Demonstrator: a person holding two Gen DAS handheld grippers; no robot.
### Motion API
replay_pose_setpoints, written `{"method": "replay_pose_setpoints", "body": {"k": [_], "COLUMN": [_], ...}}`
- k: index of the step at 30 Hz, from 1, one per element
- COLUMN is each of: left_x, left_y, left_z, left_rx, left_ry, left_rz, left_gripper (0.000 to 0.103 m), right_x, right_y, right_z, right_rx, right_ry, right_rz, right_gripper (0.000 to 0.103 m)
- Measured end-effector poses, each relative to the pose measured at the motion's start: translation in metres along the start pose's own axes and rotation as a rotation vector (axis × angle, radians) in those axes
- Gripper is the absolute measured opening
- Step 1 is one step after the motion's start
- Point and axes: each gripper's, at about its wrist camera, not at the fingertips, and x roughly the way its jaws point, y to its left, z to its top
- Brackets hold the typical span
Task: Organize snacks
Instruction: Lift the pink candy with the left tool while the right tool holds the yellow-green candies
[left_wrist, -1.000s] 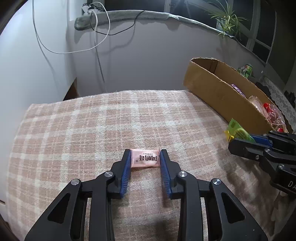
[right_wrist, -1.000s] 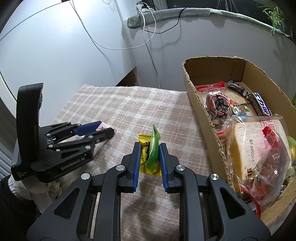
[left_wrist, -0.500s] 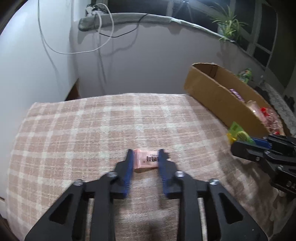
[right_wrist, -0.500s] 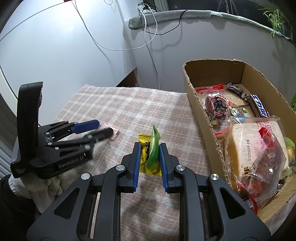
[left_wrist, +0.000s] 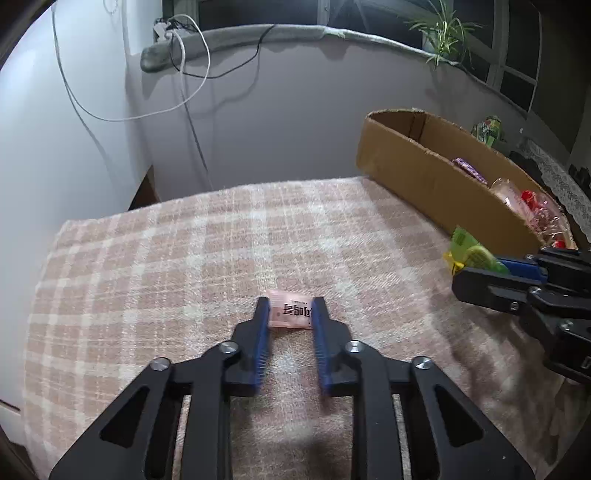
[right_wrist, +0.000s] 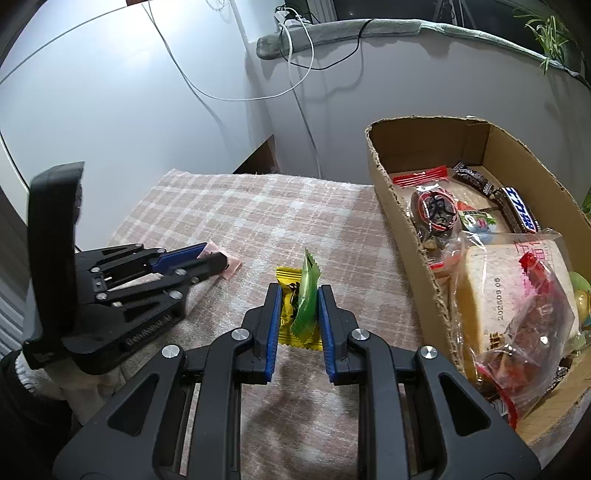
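My left gripper (left_wrist: 290, 314) clamped the pink packet (left_wrist: 290, 314) — dark print unreadable; my right gripper (right_wrist: 299, 306) pinched the green sachet (right_wrist: 306, 299) — "GenRobot" illegible.

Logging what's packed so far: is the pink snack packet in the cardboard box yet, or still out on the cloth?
Out. The pink packet lies on the plaid cloth between the left gripper fingers, apart from the cardboard box.

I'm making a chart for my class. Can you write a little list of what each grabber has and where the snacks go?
left gripper: shut on pink candy
right gripper: shut on green packet and yellow packet together
surface: plaid cloth
cardboard box: at the right, holding bread bag, chocolate bar and other snacks
packets in the box yet: no
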Motion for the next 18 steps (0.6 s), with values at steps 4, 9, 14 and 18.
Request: {"method": "replay_pose_setpoints", "body": {"k": [4, 9, 14, 18], "left_x": [-0.005, -0.008, -0.002, 0.005], "left_y": [-0.001, -0.005, -0.012, -0.006], "left_z": [0.002, -0.001, -0.001, 0.001], "left_rx": [0.002, 0.006, 0.024, -0.009], "left_ry": [-0.01, -0.024, -0.02, -0.007], "left_rz": [-0.012, -0.026, -0.032, -0.057], "left_gripper": [0.008, 0.005, 0.004, 0.004], "right_x": [-0.001, -0.003, -0.003, -0.002], "right_y": [0.0, -0.001, 0.001, 0.004], "right_z": [0.0, 0.0, 0.0, 0.001], "right_rx": [-0.003, 0.004, 0.004, 0.0], "right_ry": [-0.002, -0.006, -0.005, -0.009], "right_rz": [-0.006, -0.008, -0.002, 0.006], "right_gripper": [0.02, 0.02, 0.02, 0.02]}}
